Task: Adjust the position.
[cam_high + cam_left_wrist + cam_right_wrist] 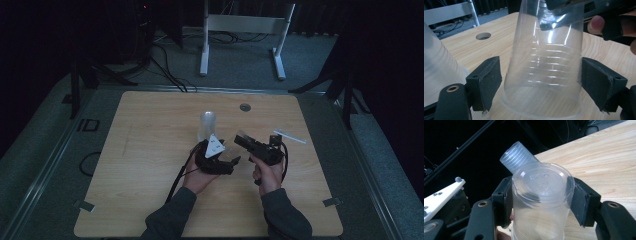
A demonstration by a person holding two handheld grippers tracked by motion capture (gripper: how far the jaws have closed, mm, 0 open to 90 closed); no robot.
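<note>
Cup point(541, 195), rim cut off at six o'clock, sits clamped in right gripper point(540, 200); left gripper point(541, 82) stands wide around it, pads apart from the wall.

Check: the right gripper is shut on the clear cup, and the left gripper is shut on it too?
No. The right gripper is shut on the clear cup, but the left gripper stands open around it, as the left gripper view shows.

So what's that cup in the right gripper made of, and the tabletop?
The cup looks like thin clear plastic: see-through, glossy, ribbed sides, moulded lettering on its base. The tabletop looks like light wood or wood-look laminate, going by its grain; which one is unclear.
</note>
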